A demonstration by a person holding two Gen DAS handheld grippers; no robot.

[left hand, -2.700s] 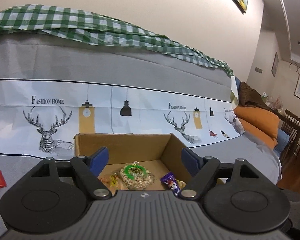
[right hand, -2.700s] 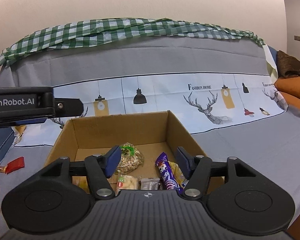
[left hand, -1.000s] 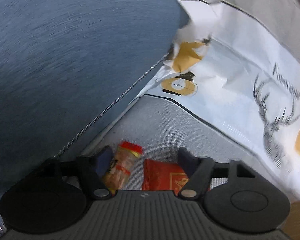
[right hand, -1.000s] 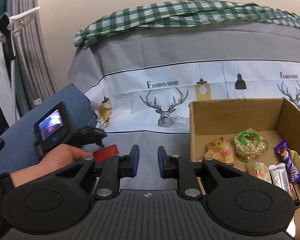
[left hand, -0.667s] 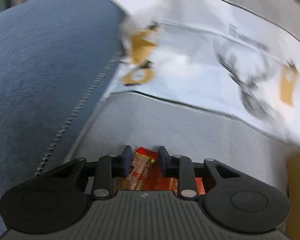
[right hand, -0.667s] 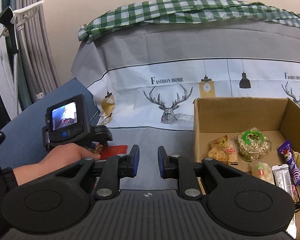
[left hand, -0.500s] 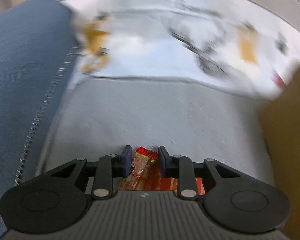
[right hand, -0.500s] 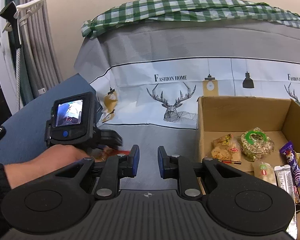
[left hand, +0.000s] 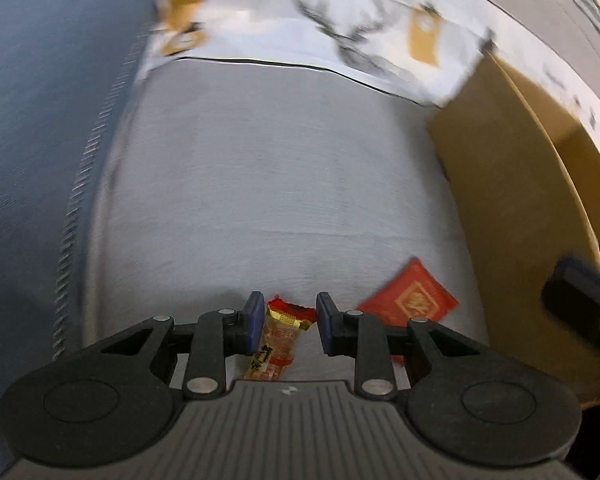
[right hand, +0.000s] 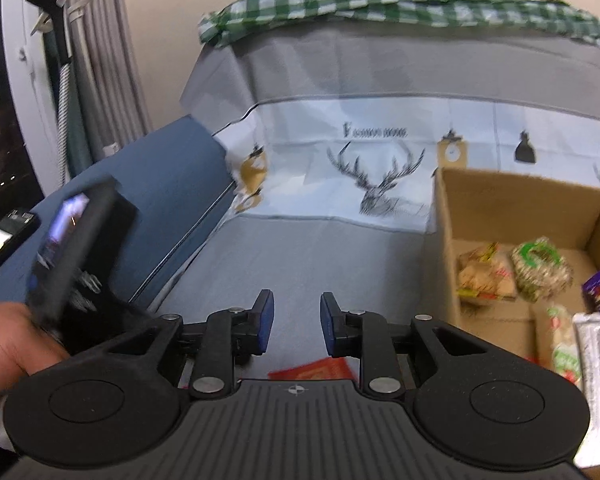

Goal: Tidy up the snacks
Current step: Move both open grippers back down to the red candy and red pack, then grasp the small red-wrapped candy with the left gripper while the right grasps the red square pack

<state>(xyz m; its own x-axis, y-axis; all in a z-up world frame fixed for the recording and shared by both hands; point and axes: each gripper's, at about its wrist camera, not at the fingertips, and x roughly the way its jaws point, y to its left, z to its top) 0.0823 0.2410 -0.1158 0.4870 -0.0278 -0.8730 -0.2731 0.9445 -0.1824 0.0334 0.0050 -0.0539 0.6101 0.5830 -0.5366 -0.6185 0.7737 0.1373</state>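
Several snacks already lay in the cardboard box (right hand: pixel 520 204) — left gripper (left hand: pixel 287 322) pinched a snack stick (left hand: pixel 278 340), red packet (left hand: pixel 410 300) remained, right gripper (right hand: pixel 296 320) slightly spread, empty.

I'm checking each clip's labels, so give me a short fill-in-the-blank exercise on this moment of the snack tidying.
1. The left gripper is shut on a small snack with a ___ top edge.
2. The flat red packet lies on the grey cover, ___ the cardboard box.
3. Between the fingers of the right gripper there is ___.

Missing words: red; outside; nothing
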